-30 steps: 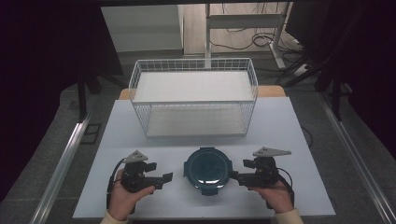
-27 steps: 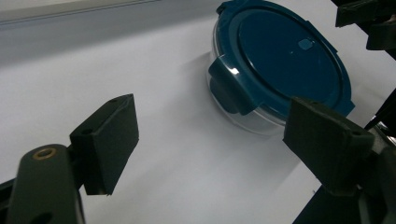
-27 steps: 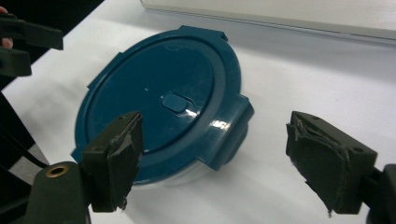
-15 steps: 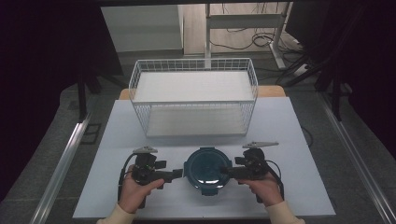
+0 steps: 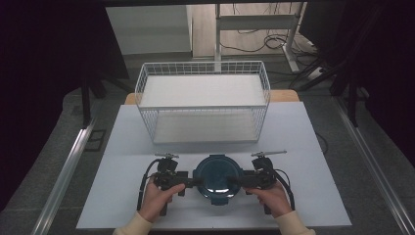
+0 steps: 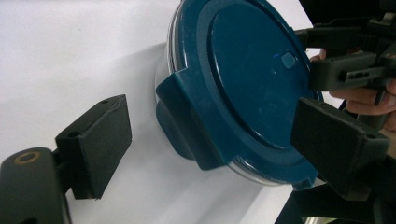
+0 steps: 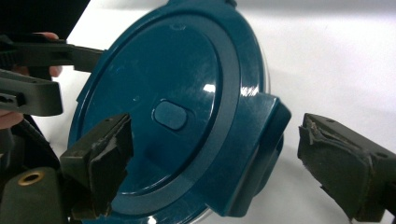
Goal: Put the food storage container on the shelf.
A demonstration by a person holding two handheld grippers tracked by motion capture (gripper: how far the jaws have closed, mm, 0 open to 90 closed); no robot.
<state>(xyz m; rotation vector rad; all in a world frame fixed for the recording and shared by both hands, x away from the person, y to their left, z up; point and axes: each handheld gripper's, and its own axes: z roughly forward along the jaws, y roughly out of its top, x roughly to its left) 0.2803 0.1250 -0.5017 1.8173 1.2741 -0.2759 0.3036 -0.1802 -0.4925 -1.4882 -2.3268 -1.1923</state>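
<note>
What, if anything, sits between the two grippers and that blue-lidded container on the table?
Nothing visible does. The left gripper and right gripper flank the round container, jaws open around its lid clasps.

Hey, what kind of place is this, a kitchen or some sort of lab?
Probably a lab or recording setup, not a kitchen: a white table bearing a wire basket and a blue lidded container, dark curtains around it, and loose cables on the floor behind.

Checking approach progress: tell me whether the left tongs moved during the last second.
Yes. The left tongs moved rightward, closing on the round dark-blue lidded container.
</note>
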